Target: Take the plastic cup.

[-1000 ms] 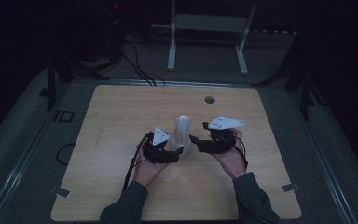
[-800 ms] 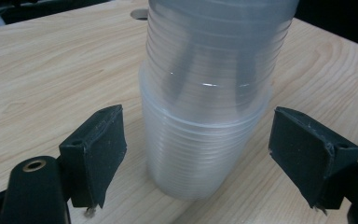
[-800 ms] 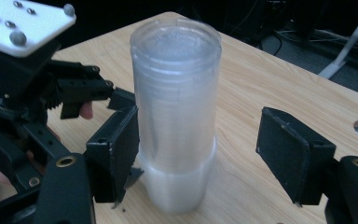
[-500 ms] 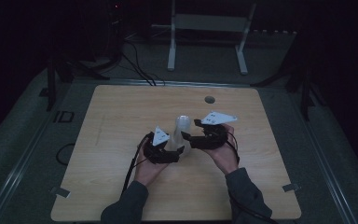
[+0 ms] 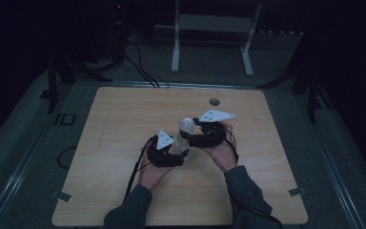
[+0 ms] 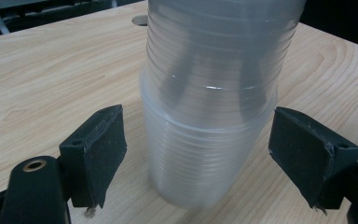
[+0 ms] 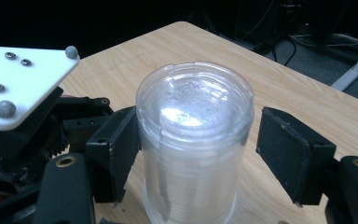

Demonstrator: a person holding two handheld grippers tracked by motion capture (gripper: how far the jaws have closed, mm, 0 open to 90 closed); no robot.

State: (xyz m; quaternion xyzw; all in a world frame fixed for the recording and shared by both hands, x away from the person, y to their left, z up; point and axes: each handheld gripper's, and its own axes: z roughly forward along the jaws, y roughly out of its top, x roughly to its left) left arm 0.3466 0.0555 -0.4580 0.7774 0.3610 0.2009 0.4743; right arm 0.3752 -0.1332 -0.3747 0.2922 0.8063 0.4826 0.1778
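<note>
My left gripper (image 6: 193, 154) stands apart around the base of the stack of clear cups (image 6: 209, 107), a gap at each pad. My right gripper (image 7: 198, 144) is apart too, straddling the top of the upside-down stack; its left pad looks very close, though I can't be sure it touches. I should centre both, clamp the bottom low, then pinch the top cup gently.

Stack of clear cups (image 6: 209, 116) runs off the top edge in the left gripper view; in the high view, tools hide its base on the worktop (image 5: 124, 119).
</note>
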